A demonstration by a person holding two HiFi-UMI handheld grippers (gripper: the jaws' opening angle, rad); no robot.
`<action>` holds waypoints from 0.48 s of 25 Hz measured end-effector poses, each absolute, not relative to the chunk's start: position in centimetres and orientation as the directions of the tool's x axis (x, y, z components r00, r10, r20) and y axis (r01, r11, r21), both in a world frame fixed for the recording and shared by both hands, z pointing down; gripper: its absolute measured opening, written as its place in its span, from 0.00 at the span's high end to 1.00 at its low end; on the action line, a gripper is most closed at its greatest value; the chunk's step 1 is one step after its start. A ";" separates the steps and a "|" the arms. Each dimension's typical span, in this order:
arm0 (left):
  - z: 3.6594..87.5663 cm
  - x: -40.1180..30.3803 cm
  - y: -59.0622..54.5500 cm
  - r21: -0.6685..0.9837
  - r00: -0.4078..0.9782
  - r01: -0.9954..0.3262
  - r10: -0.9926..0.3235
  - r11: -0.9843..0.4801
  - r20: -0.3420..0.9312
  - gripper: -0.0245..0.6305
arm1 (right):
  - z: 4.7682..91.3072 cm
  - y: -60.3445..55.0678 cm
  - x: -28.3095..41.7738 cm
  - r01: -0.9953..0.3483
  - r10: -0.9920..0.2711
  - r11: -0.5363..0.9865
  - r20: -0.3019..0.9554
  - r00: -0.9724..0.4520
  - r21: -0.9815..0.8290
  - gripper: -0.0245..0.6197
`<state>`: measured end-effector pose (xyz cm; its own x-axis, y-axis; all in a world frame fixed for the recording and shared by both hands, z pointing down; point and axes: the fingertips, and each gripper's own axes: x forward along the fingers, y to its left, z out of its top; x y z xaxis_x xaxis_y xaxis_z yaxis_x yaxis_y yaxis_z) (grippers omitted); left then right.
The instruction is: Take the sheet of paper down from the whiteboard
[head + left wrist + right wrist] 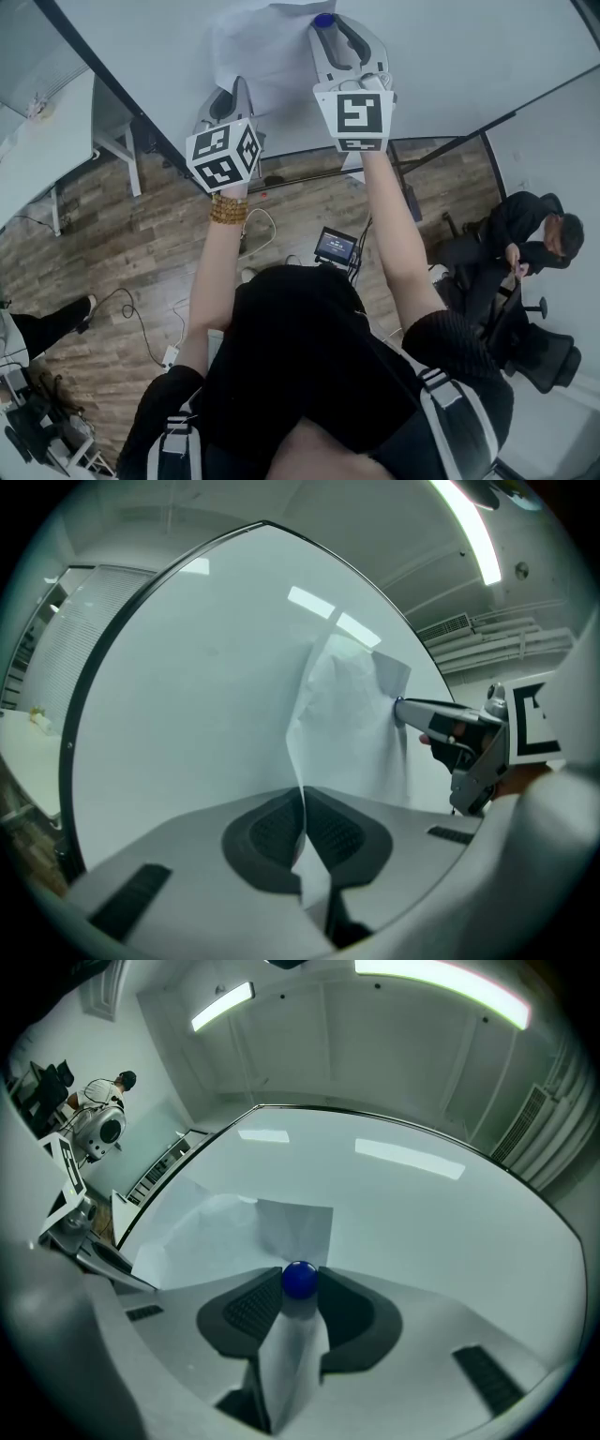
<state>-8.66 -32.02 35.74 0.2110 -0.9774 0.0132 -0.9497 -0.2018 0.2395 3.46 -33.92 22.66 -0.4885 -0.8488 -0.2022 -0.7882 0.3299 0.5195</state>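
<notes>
A white sheet of paper (255, 49) hangs on the whiteboard (469, 56), creased and bulging away from it. My left gripper (236, 88) is shut on the sheet's lower left edge; in the left gripper view that thin paper edge (302, 819) runs between the closed pads. My right gripper (325, 25) is shut on a round blue magnet (323, 20) at the sheet's upper right. In the right gripper view the magnet (300, 1280) sits between the pads, with the paper (225, 1232) spread behind it. The right gripper (448, 731) also shows in the left gripper view, against the paper (352, 714).
The whiteboard's dark frame (112, 94) and stand legs (403, 183) run below my hands. A small screen device (336, 246) and cables (141, 323) lie on the wood floor. A person sits in an office chair (530, 239) at right. A white table (52, 141) stands at left.
</notes>
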 end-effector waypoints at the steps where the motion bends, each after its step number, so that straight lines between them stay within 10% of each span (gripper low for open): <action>1: 35.8 -8.6 -32.0 0.241 0.211 -0.949 -0.977 -0.202 0.014 0.95 | 22.7 -33.8 3.5 -0.788 -0.849 0.329 -0.202 -0.488 0.521 0.78; 12: 35.8 -8.6 -32.2 0.255 0.214 -0.946 -0.977 -0.202 0.018 0.95 | 22.9 -33.2 3.8 -0.788 -0.851 0.326 -0.202 -0.485 0.522 0.78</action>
